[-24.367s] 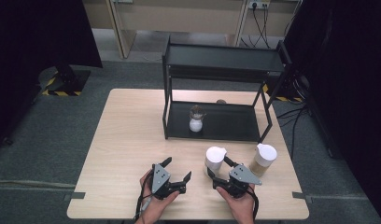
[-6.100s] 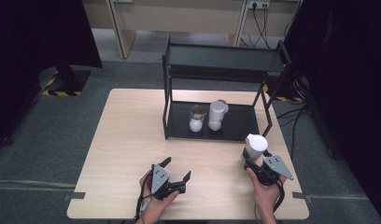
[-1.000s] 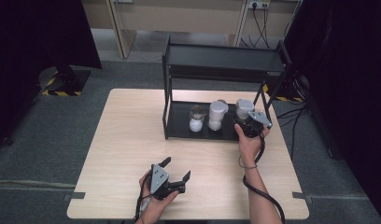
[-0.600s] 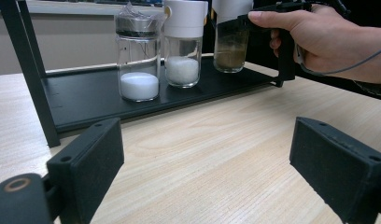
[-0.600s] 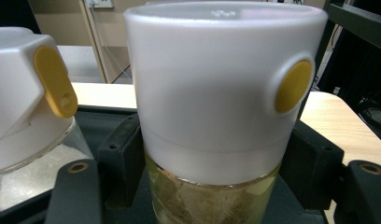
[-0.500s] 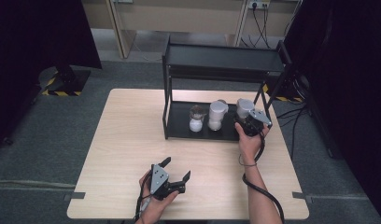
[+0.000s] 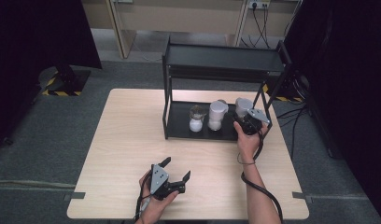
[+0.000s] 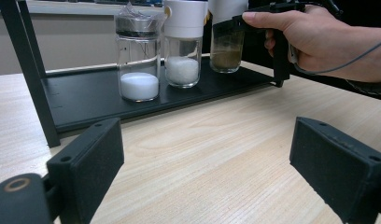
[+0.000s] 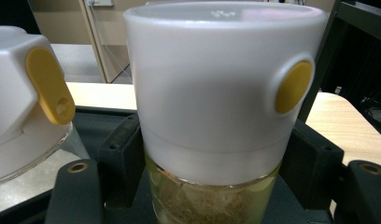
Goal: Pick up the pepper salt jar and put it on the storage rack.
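Observation:
A glass jar of brown grains with a white lid (image 9: 221,93) stands at the right end of the black rack's lower shelf (image 7: 179,126). My right gripper (image 9: 216,186) is shut on it, its pads (image 9: 121,158) pressing the glass just under the lid. From above, the jar (image 7: 242,106) sits beyond the right gripper (image 7: 243,118). Left of it stand a white-lidded jar of white powder (image 7: 217,114) and a smaller jar (image 7: 195,119). My left gripper (image 7: 177,168) rests open near the table's front edge, holding nothing. Its jaws (image 8: 216,172) face the three jars.
The rack's top shelf (image 7: 226,56) overhangs the jars, and its posts (image 7: 166,112) frame the lower shelf. The light wooden table (image 7: 128,140) lies bare between the rack and the left gripper. Dark curtains and grey floor surround the table.
Six seconds ago the right gripper held the brown jar over the table's right side; it now holds it on the lower shelf. Nothing has moved within the last second.

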The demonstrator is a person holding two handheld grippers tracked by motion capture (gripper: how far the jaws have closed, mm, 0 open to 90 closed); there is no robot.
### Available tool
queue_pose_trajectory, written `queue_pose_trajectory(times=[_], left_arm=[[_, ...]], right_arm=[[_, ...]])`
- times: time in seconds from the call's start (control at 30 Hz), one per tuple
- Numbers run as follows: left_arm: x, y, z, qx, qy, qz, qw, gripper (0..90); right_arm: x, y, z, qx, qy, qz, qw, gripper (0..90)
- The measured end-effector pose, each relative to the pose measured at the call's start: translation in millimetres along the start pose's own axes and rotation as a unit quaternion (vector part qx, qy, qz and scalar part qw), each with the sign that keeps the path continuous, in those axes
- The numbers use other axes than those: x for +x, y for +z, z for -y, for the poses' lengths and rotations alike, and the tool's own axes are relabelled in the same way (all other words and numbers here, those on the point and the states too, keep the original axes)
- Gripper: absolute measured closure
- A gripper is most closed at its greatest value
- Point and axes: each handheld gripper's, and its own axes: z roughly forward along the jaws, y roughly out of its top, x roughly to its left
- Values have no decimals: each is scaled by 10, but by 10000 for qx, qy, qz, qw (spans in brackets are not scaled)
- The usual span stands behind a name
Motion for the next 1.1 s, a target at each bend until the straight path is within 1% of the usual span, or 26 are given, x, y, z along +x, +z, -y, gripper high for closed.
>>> queue_pose_trajectory(times=[0.33,0.5,0.73,1.1], left_arm=[[-2,1,1,-10,3,-1,10000,93],[-3,0,1,-15,-1,2,10000,93],[-4,-1,2,-14,3,-1,10000,93],[-3,-1,2,-20,2,0,10000,93]], right_arm=[[11,37,4,9,35,11,10000,307],[23,60,-13,16,2,13,10000,307],[19,93,4,48,39,52,10000,307],[12,127,13,81,14,68,9999,307]])
